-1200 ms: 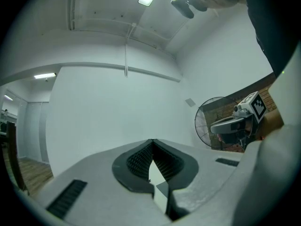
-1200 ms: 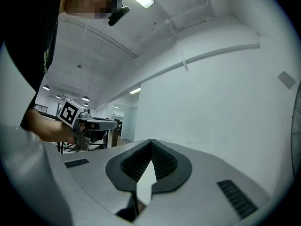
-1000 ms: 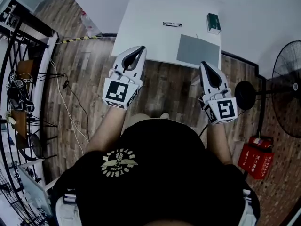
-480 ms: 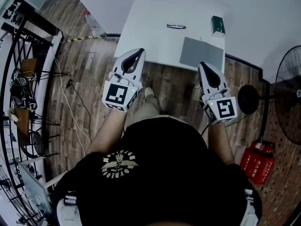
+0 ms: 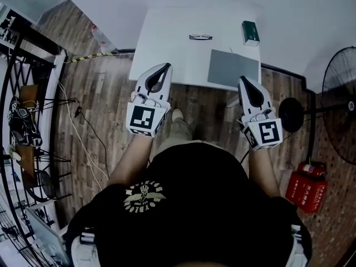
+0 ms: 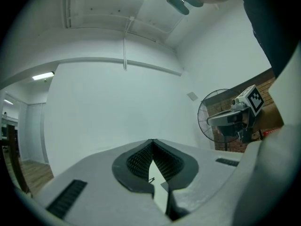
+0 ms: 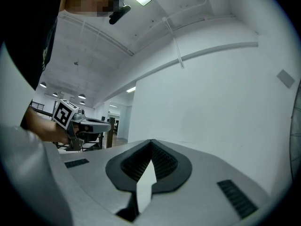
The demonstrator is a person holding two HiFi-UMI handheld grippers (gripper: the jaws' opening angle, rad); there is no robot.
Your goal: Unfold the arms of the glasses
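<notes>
- Glasses (image 5: 201, 37): dark thin rims, two lenses side by side, lying flat on the white table (image 5: 161, 49). They are showing too small in the head view to make out the arms.
- The glasses are sitting well ahead of both sets of jaws, roughly between the two grippers' lines, touching neither.
- A grey mat (image 5: 233, 68) is lying just ahead of the right jaws, and a green box (image 5: 251, 32) beyond it, to the right of the glasses.
- Left gripper (image 5: 165, 65): jaws are pressing together at the tips, pinching nothing. In its own view a tiny dark shape (image 6: 151, 179) is showing through the slit behind the tips, too small to identify.
- Right gripper (image 5: 245, 79): jaws are pressing together too, with nothing between them and only white table showing through the slit.
- Both grippers are pointing level towards the table, well apart from each other, with tips overlapping the table's near edge in the head view.
- Versus a second ago: both grippers are sitting slightly further over the near edge, and the right tips are now reaching over the mat's near edge.
- The table and glasses are showing lower in the head view than before, and the person's shoe (image 5: 177, 114) is now sitting closer to the table.
- Both pairs of jaws are staying closed, and the glasses are not shifting on the table.
</notes>
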